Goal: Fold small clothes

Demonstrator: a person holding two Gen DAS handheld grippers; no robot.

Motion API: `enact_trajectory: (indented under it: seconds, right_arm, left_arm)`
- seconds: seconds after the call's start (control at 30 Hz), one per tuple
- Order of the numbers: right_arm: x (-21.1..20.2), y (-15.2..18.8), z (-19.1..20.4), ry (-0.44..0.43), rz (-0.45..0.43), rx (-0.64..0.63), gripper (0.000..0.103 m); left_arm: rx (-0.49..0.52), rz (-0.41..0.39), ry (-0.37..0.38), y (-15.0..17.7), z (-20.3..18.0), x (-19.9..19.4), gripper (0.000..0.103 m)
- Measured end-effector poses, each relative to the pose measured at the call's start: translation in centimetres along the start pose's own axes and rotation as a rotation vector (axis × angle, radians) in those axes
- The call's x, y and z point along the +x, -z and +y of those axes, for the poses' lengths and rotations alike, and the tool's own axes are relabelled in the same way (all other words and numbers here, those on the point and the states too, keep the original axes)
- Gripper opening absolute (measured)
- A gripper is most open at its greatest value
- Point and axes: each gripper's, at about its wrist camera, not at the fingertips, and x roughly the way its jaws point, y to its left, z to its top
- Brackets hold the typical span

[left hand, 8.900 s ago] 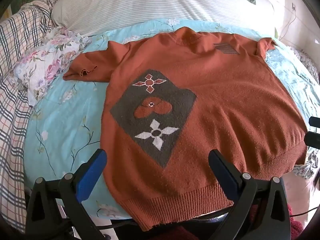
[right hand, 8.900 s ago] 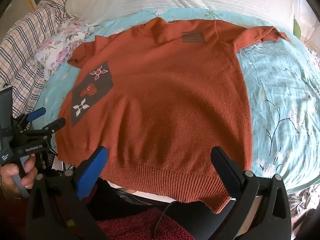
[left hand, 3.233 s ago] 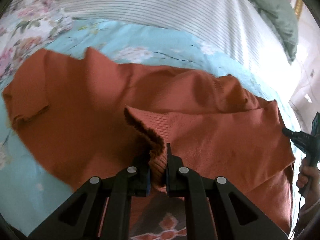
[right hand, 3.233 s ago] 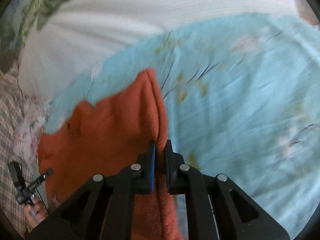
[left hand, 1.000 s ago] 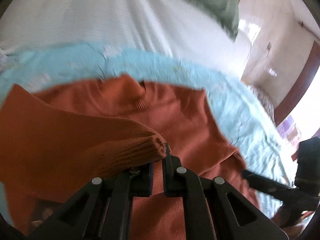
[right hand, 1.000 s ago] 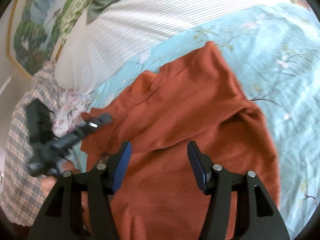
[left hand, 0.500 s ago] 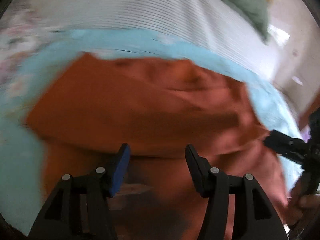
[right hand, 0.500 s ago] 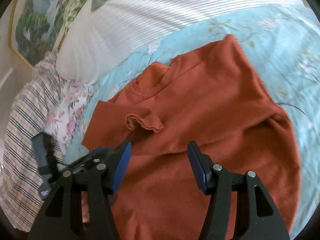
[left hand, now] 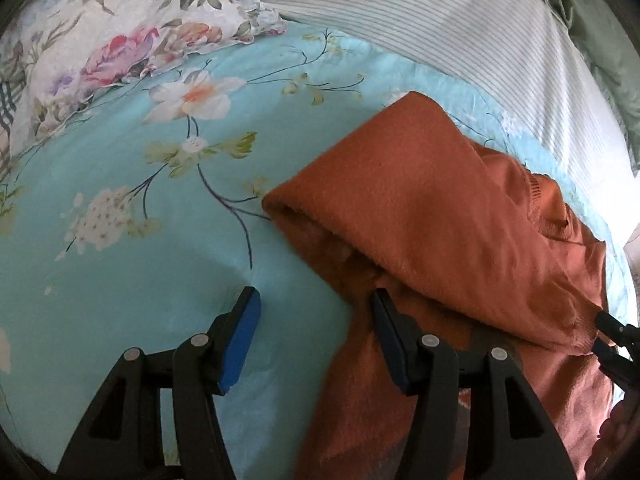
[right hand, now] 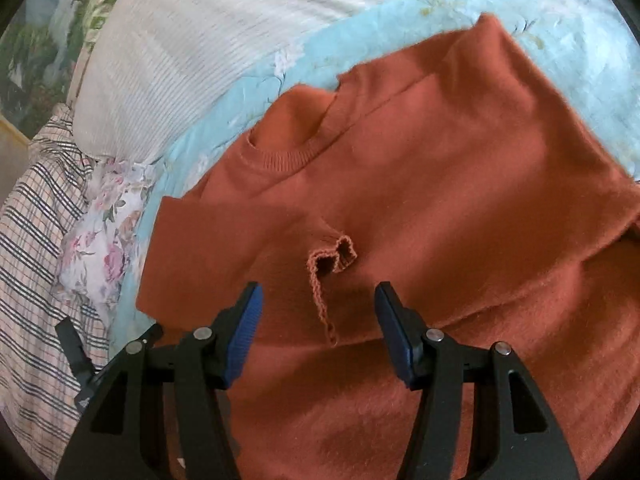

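A rust-orange knitted sweater point(right hand: 440, 184) lies on the light blue floral bedsheet point(left hand: 132, 200), both sleeves folded in over its body. The ribbed cuff point(right hand: 334, 258) of the left sleeve rests on the middle of the sweater. My right gripper point(right hand: 316, 320) hovers open just below that cuff, nothing between its blue pads. In the left wrist view the sweater's folded left edge point(left hand: 400, 208) fills the right half. My left gripper point(left hand: 314, 332) is open above that edge, one finger over the sheet, the other over the knit. The right gripper's tip point(left hand: 612, 340) shows at the right rim.
A flowered pillow point(left hand: 120, 28) and a white striped pillow point(left hand: 460, 28) lie at the head of the bed. A checked blanket point(right hand: 36, 240) covers the left side. The left gripper's tip point(right hand: 76, 356) pokes in at the lower left of the right wrist view.
My left gripper let go of the sleeve cuff, opened, and swung left and down to the sweater's left edge. My right gripper, open throughout, moved closer over the sweater's middle.
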Motion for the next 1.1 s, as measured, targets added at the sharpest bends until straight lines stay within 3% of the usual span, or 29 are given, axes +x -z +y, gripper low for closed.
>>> enact_trajectory:
  seconds: [0.03, 0.07, 0.1, 0.13, 0.2, 0.33, 0.47, 0.63, 0.77, 0.87, 1.03, 1.1]
  right_arm:
    - [0.5, -0.2, 0.0, -0.021, 0.017, 0.005, 0.058]
    - [1.0, -0.4, 0.1, -0.04, 0.03, 0.001, 0.047]
    - [1.5, -0.5, 0.4, -0.047, 0.039, -0.015, 0.016]
    - [1.9, -0.7, 1.0, -0.058, 0.049, -0.037, 0.005]
    - [1.5, -1.4, 1.9, -0.091, 0.035, -0.06, 0.005]
    - [-4.0, -3.5, 3.9, -0.161, -0.118, -0.125, 0.005]
    - [-10.0, -4.7, 1.8, -0.076, -0.266, -0.141, 0.005]
    - [-8.8, -4.9, -4.9, 0.056, -0.197, -0.05, 0.005]
    - [-6.2, -4.3, -7.1, 0.121, -0.143, -0.033, 0.005]
    - [-6.1, -4.1, -7.2, 0.118, -0.15, -0.047, 0.005]
    - [-8.5, -4.2, -4.9, 0.045, -0.27, -0.136, 0.005]
    - [-8.2, -4.1, -4.6, 0.084, -0.259, -0.165, 0.005]
  left_arm:
    - [0.005, -0.002, -0.004, -0.1, -0.3, 0.1, 0.058]
    - [0.006, -0.004, -0.009, -0.3, -0.5, 0.3, 0.058]
    - [0.006, -0.006, -0.013, -0.5, -0.7, 0.5, 0.058]
    - [0.006, -0.006, -0.016, -0.7, -0.9, 0.7, 0.058]
    - [0.011, -0.005, -0.022, -0.9, -1.2, 0.8, 0.058]
    - [0.06, -0.012, -0.054, -0.7, -2.2, 0.9, 0.058]
    - [0.113, -0.025, -0.11, -0.1, -3.3, 1.2, 0.059]
    - [0.084, -0.04, -0.146, 0.0, -3.2, 0.6, 0.06]
    - [0.036, -0.035, -0.123, 0.5, -2.2, 0.3, 0.06]
    - [-0.006, -0.042, -0.104, 0.4, -1.6, 0.1, 0.06]
    - [-0.02, -0.039, -0.104, 0.4, -1.5, 0.4, 0.06]
    - [-0.015, -0.041, -0.107, 0.4, -1.6, 0.4, 0.06]
